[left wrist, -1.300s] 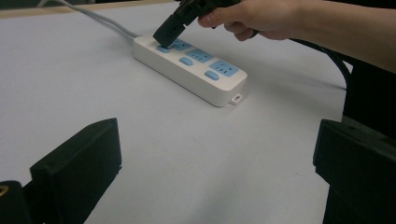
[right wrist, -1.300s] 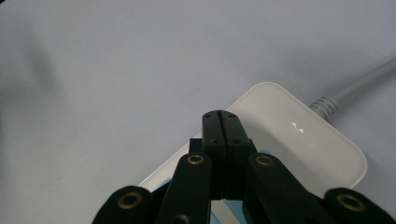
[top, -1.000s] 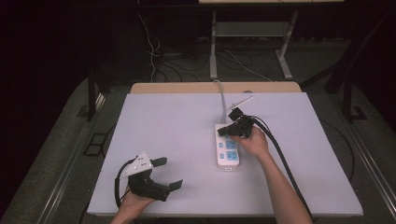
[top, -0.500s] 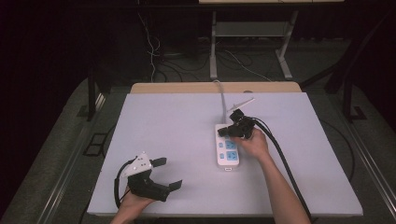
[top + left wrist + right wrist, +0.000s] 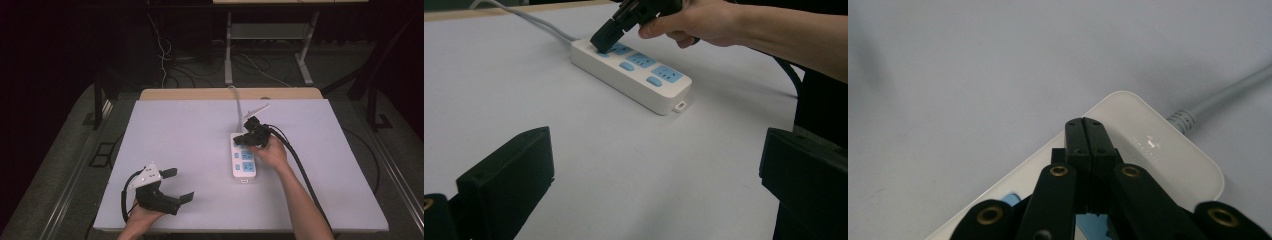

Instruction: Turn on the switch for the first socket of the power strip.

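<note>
R gripper [image 5: 246, 137] clenched, empty, tip on power strip [image 5: 243, 162] far end; L gripper [image 5: 176, 186] released, well apart.

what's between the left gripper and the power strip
Nothing visible. The left gripper sits open at the table's near left, and only bare table lies between it and the power strip. The right gripper, jaws shut, already presses down on the strip's far end by the cord.

No legible text is showing. The white power strip [image 5: 1153, 150] is bearing a faint embossed mark near its cable end, too blurred to read.
</note>
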{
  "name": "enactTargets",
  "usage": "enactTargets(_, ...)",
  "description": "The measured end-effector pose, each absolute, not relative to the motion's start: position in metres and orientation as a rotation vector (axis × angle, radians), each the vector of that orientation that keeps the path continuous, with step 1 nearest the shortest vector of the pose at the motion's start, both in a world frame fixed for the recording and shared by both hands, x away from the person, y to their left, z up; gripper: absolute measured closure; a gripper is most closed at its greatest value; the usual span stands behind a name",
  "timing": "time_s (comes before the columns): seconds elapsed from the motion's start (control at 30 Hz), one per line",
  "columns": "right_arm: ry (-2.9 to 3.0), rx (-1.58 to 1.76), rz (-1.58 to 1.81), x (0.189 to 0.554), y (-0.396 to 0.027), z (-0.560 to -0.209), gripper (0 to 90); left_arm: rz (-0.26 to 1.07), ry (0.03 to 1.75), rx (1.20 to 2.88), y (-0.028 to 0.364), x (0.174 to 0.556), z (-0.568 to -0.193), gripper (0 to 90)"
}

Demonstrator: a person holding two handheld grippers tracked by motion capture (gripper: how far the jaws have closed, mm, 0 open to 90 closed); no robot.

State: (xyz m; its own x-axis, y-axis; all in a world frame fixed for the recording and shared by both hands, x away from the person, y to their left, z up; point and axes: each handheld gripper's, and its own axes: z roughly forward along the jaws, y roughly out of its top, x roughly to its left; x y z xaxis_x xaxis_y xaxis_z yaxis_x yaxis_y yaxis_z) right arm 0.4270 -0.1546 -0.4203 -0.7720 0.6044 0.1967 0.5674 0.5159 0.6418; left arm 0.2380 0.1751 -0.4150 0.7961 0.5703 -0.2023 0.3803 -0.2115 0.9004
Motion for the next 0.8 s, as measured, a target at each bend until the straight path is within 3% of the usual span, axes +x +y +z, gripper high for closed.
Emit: enactTargets(0.8, 2.686, 1.010, 1.161, 0.423, -0.176, -0.395, 90.0, 0.206, 0.731, 1.829, 0.176, 0.238, -0.415, 0.0)
